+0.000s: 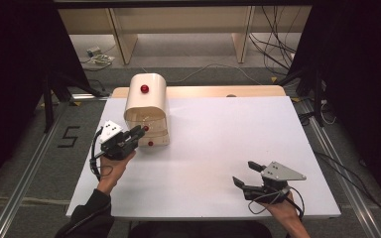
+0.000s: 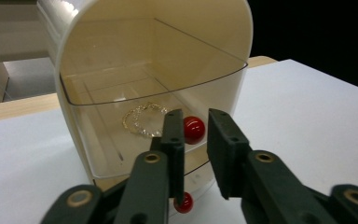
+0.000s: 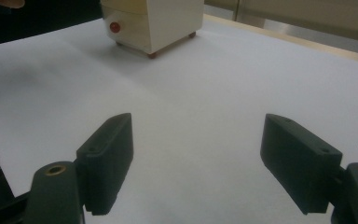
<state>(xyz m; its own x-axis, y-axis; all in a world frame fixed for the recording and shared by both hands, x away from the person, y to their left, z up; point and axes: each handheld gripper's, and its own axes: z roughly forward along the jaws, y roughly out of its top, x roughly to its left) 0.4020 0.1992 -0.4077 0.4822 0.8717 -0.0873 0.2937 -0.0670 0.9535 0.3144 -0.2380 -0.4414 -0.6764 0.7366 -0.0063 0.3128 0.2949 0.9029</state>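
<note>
Red knob (image 2: 194, 129) of clear drawer (image 2: 121, 140) just beyond left claw (image 2: 196, 135) tips, untouched.

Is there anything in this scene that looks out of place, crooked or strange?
Nothing is spilled or broken. One detail stands out: the clear upper drawer of the cream jewellery box is pulled out, with a thin chain lying loose inside it. The left tool sits at the drawer's red knob, jaws slightly apart.
</note>
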